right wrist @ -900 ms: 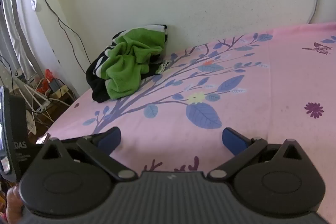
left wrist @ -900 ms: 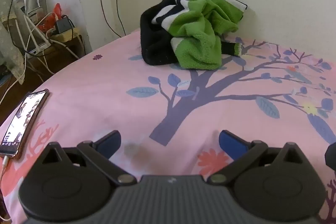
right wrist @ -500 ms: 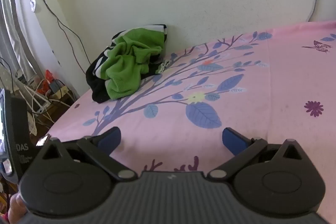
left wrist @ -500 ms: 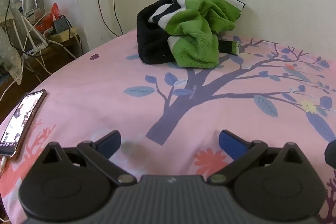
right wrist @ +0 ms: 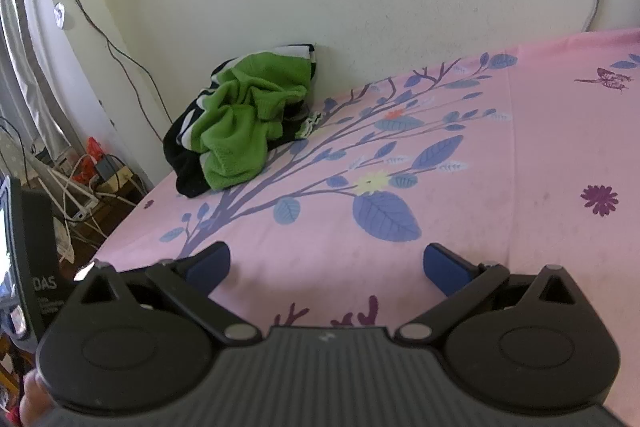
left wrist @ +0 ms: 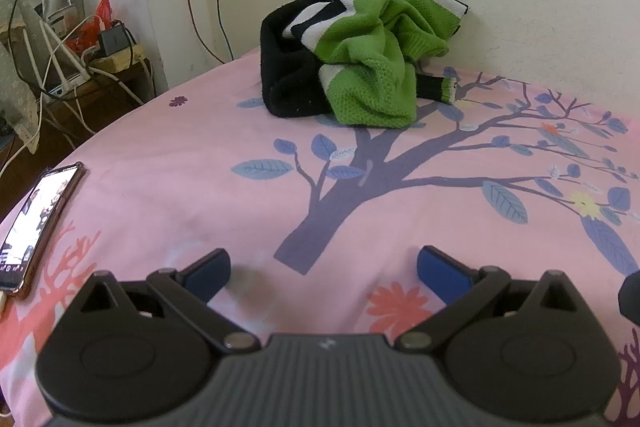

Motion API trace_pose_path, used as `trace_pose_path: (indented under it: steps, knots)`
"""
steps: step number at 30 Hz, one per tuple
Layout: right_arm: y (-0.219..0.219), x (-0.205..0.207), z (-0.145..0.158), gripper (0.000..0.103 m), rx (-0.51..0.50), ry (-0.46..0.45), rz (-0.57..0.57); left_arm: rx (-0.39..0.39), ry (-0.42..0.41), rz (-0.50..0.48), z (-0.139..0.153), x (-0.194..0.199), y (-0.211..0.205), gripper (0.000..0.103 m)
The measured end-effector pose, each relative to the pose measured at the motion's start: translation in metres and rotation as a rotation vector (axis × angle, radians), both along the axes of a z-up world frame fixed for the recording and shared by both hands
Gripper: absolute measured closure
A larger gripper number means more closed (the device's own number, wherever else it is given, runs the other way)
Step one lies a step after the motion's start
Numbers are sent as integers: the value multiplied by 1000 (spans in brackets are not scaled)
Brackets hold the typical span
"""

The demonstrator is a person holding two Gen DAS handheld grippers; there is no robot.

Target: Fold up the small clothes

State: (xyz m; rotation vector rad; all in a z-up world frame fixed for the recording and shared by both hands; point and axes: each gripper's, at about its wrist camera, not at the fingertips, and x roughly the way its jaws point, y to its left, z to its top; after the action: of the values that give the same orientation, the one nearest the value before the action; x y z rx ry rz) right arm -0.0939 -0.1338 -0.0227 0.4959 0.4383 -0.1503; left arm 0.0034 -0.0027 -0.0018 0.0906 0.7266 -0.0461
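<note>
bare pink tree-printed bedsheet lies between both grippers and the crumpled green-and-black knitted garment; a lit smartphone occupies the left edge.

From my left wrist view, the phone runs off the left edge, its screen too small to read. The crumpled sweater hides its own shape in folds. In my right wrist view, a dark box is cut off at the left, its lettering partly lost, and a fingertip shows blurred at the bottom corner.

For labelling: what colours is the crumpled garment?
Green with black and white stripes; clearest in the left wrist view.
</note>
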Motion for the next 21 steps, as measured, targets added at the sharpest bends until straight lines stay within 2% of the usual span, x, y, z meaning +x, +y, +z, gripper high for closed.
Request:
trace_pose_path:
  steps: [21]
  knots:
    - [-1,0,0,6,5,1,1,7,1,-8,0,1,-1,0]
